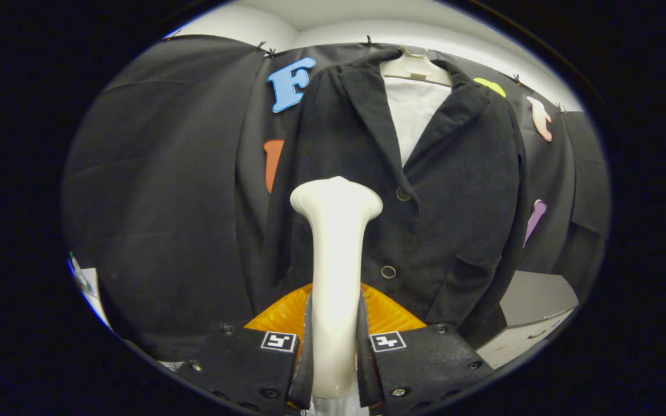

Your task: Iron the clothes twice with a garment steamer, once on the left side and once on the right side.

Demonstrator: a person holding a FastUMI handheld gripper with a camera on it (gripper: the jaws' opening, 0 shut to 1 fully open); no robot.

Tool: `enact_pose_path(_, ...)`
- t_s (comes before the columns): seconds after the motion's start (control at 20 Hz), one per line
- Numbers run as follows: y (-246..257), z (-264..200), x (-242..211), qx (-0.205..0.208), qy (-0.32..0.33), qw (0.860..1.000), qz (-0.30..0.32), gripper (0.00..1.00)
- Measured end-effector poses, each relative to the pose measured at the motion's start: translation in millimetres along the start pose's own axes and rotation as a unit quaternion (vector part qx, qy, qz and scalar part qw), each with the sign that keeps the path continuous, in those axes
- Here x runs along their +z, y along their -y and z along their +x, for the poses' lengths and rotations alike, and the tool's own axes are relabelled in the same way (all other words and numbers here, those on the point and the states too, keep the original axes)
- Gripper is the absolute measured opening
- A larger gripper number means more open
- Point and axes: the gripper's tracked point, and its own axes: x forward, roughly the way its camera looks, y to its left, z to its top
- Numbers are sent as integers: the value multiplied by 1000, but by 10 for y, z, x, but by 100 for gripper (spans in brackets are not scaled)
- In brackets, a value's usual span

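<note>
A black jacket (454,190) hangs on a white hanger (415,69) against the booth's wall, with a white shirt (414,115) showing between its lapels and two buttons down its front. My gripper (335,323) is shut on the cream handle of the garment steamer (336,254), both fingers pressing its sides. The steamer stands upright from between the fingers, and its wide head (336,199) is in front of the jacket's left front panel, beside the upper button (403,194). Whether the head touches the cloth I cannot tell.
An orange ribbed object (388,312) lies just beyond the fingers, under the jacket's hem. A grey surface with a white edge (532,315) lies low to the right of the jacket. Black cloth covers the wall to the left.
</note>
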Motion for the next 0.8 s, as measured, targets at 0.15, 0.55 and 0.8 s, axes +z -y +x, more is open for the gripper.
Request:
enact_pose_path(0.15, 14, 29, -203, 3, -20, 1000, -1, 33)
enact_pose_path(0.55, -18, 123, -694, 9, -64, 998, -17, 33)
enact_pose_path(0.8, -57, 127, -1054, 15, -92, 995, -28, 33)
